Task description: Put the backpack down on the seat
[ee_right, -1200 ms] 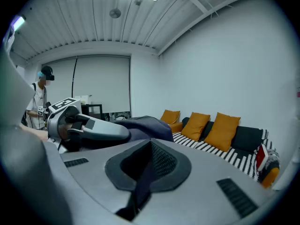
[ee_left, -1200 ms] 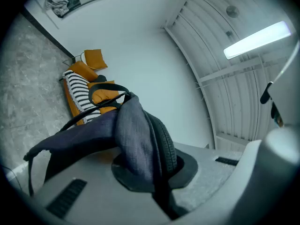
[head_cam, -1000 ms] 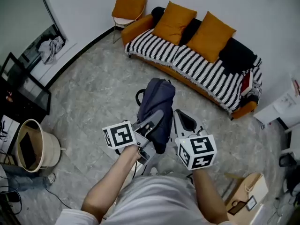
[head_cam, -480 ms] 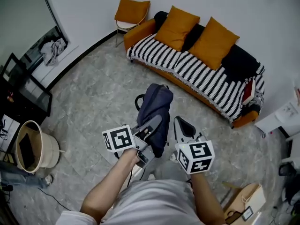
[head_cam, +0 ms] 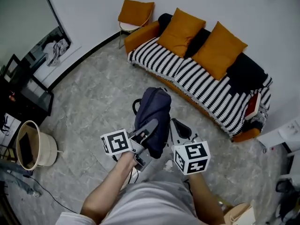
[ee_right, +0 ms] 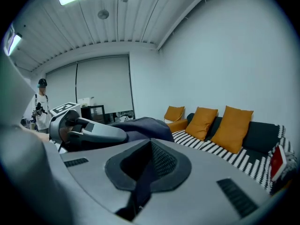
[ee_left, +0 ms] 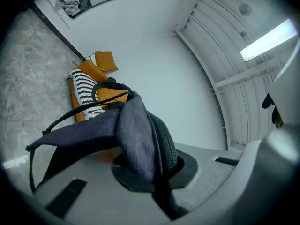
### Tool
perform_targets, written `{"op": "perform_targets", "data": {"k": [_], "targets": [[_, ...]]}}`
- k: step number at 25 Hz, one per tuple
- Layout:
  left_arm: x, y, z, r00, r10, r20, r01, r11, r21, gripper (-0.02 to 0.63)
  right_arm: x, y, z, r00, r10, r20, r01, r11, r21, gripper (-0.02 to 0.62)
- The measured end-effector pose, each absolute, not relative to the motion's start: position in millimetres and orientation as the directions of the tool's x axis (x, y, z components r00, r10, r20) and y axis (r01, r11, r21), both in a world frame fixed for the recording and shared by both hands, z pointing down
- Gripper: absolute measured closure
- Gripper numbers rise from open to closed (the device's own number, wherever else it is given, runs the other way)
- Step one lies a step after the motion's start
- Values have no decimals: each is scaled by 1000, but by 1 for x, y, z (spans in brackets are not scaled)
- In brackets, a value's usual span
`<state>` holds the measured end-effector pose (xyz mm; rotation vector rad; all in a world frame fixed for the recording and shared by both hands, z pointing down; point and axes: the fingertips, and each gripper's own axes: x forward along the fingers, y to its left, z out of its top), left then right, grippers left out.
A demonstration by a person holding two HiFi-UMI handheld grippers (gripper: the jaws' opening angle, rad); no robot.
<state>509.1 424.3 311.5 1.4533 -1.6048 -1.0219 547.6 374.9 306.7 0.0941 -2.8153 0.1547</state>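
Note:
A dark navy backpack [head_cam: 153, 114] hangs over the floor in front of me, between my two grippers. My left gripper [head_cam: 153, 124] is shut on a fold of its fabric and strap, which bunches between the pads [ee_left: 140, 144] in the left gripper view. To its right, my right gripper [head_cam: 174, 124] is shut with a dark strap [ee_right: 140, 186] running down between its jaws. The seat is an orange sofa with a black-and-white striped cover [head_cam: 206, 86], a short way beyond the backpack. The sofa [ee_right: 220, 149] also shows ahead in the right gripper view.
Two orange cushions [head_cam: 180, 27] [head_cam: 220, 48] and black clothing [head_cam: 246, 74] lie along the sofa's back. An orange chair [head_cam: 136, 13] stands at its left end. A waste bin [head_cam: 33, 149] and dark stand [head_cam: 23, 95] are at left, a paper bag [head_cam: 241, 214] at lower right.
Both grippers have carried the backpack forward toward the sofa, which now sits lower and closer in the head view. Neither grip has changed.

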Motion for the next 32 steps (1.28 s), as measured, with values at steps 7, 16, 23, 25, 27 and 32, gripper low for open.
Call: {"op": "perform_targets", "data": {"k": [7,16,23,25,27,32], "targets": [[498,357,306,-123,-992,5,-397,54,916,600,533,303,303,-950,-28,311,-67,991,-118,594],[482,305,304,-163,-984,78,-434,142,890,600,517,248,293,-955,15,296,-22,992,-124,594],[477,277,297,-155,-987,35,-431,99,897,600,510,224,293,-957,21,288,-18,991,-131,594],[472,273,298,-162,-986,32,-428,99,898,600,506,221,294,-956,27,291,-11,991,-130,594],[465,269,299,-166,-986,29,-423,98,901,600,501,219,295,-954,31,298,-5,992,-122,594],[445,265,301,-162,-987,21,-412,87,907,600,481,214,297,-949,26,315,-6,995,-99,594]]}}
